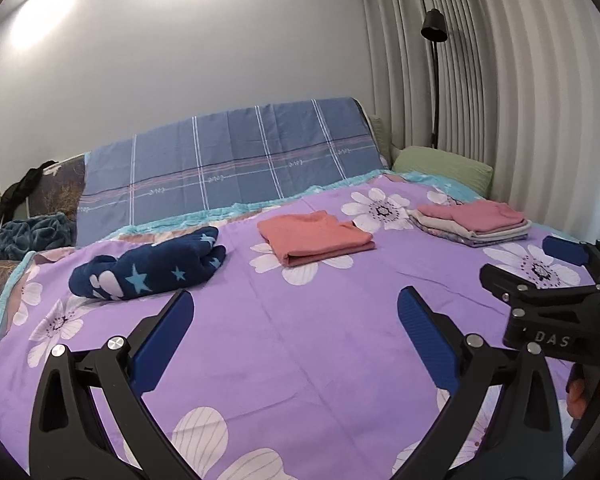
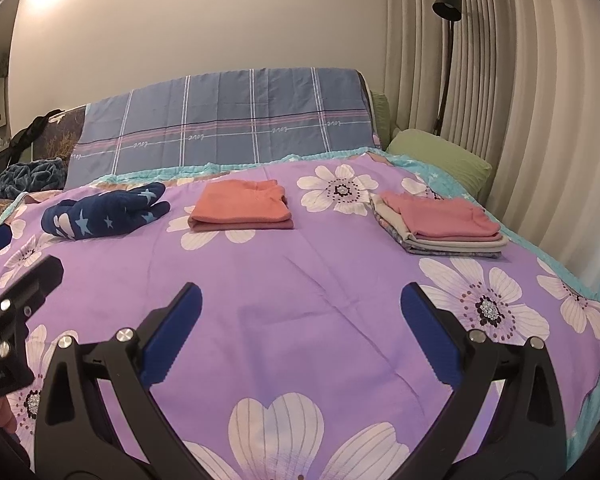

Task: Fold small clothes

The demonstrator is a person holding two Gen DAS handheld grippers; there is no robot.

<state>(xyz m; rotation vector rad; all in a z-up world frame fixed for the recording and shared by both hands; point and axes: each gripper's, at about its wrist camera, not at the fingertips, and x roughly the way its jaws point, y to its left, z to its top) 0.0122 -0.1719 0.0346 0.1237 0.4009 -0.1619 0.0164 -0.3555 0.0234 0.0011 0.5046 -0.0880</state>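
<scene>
**Both grippers spread wide over the bed, three lots of clothes beyond**

Nearest, the left gripper hangs above the purple flowered bedspread with its blue-padded fingers wide apart and nothing between them. The right gripper is likewise spread and holds nothing, just beside the left one; a person's fingers wrap its handle.

Farther up the bedspread, three lots of clothing lie well apart in a row. Toward the left edge sits a crumpled dark blue star-patterned garment, unfolded. In the middle lies a folded salmon-pink garment. Near the right edge a stack of folded clothes has a pink piece on top.

Past them, a blue checked cloth covers the head of the bed, a green pillow lies at the far right corner, and a black floor lamp stands before the pleated curtain.
</scene>
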